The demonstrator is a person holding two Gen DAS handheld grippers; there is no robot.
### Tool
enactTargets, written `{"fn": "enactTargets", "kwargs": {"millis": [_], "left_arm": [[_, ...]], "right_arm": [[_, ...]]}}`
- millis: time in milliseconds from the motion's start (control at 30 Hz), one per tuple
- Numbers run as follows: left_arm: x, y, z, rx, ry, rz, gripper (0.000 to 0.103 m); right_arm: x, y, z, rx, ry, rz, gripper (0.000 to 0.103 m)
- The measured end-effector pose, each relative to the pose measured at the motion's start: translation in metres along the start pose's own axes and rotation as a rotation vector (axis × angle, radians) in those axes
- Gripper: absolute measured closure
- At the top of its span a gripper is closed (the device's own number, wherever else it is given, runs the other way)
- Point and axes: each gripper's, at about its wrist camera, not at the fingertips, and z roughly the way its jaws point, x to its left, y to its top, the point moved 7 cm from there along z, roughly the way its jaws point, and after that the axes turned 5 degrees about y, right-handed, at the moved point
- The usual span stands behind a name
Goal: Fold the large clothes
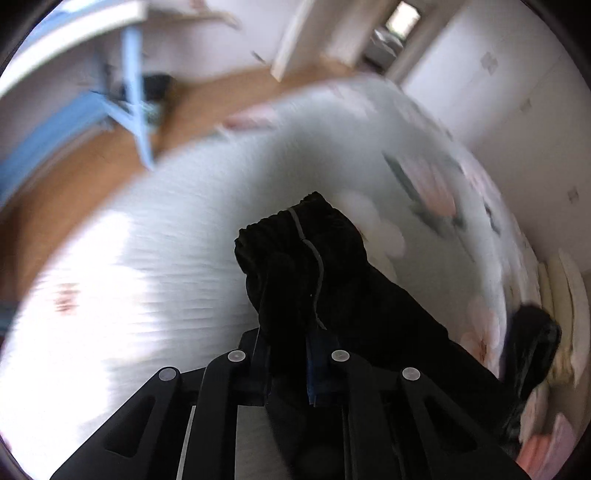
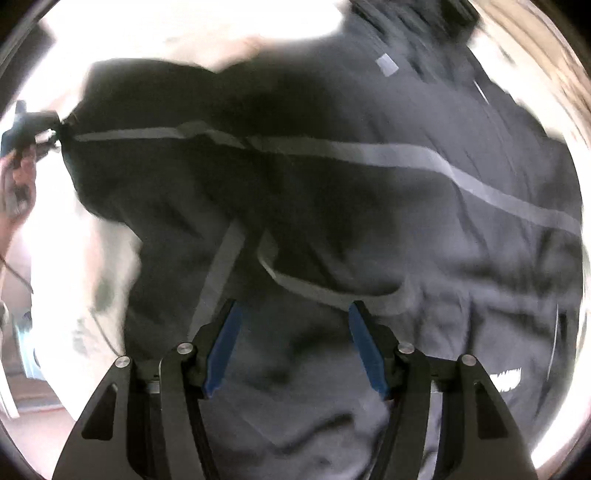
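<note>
A large black garment [image 2: 369, 206] with grey stripes [image 2: 369, 151] lies spread and wrinkled, filling the right wrist view. My right gripper [image 2: 293, 306] hovers over it, open, its blue pads apart with nothing pinched between them. My left gripper [image 1: 286, 339] is shut on a ribbed sleeve end of the same garment [image 1: 306, 258], which bunches up ahead of the fingers above the bed. In the right wrist view that left gripper [image 2: 37, 125] shows at the far left edge, gripping the sleeve tip, with a hand [image 2: 18, 184] behind it.
A pale floral bedsheet [image 1: 166, 240] covers the bed. Beyond its edge are a wooden floor [image 1: 110, 158], a light blue chair frame [image 1: 136, 92] and an open doorway [image 1: 399, 29]. Pale pillows [image 1: 565, 288] and more dark cloth [image 1: 532, 339] lie at the right.
</note>
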Motion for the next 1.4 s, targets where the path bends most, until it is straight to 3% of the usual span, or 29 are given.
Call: {"fn": "enactTargets", "kwargs": {"millis": [100,167,300,367,500,567,667,833,1033,1200,1400], "left_arm": [[0.056,-0.007,-0.037,-0.052,0.002,-0.144,0.089],[0.078,-0.025,-0.036,-0.011,0.008,-0.179,0.089],[0.097,-0.065,-0.010,0.054,0.146,-0.102,0.089],[0.105,-0.070,-0.004,0.066,0.146,-0.111,0.089],[0.108,-0.068,-0.007,0.066,0.132,-0.096,0.089],[0.104,-0.065,-0.014,0.055,0.142,-0.055,0.089],[0.089,-0.059,-0.030,0.018,0.148,-0.005,0.089],[0.034,-0.058,-0.086,-0.079,0.054,0.083,0.089],[-0.070,-0.090,-0.155,-0.168,-0.099,0.258,0.089],[-0.181,-0.157,-0.193,-0.200,-0.198,0.490,0.089],[-0.299,-0.261,-0.187,-0.173,-0.237,0.705,0.089]], "right_arm": [[0.035,0.048,0.002,-0.075,0.020,-0.089,0.038],[0.057,0.079,0.011,-0.121,0.046,-0.130,0.038],[0.101,0.109,0.042,-0.149,0.085,-0.167,0.038],[0.116,0.124,0.064,-0.136,0.060,-0.186,0.038],[0.118,0.124,0.109,-0.070,-0.037,-0.242,0.037],[0.122,0.126,0.114,-0.092,-0.081,-0.292,0.036],[0.120,0.128,0.114,-0.077,-0.075,-0.278,0.036],[0.120,0.121,0.066,-0.098,0.046,-0.249,0.038],[0.093,0.060,-0.001,-0.121,0.107,-0.230,0.038],[0.033,0.012,-0.044,-0.124,0.082,-0.152,0.038],[-0.062,-0.022,-0.089,-0.136,0.030,-0.024,0.038]]}}
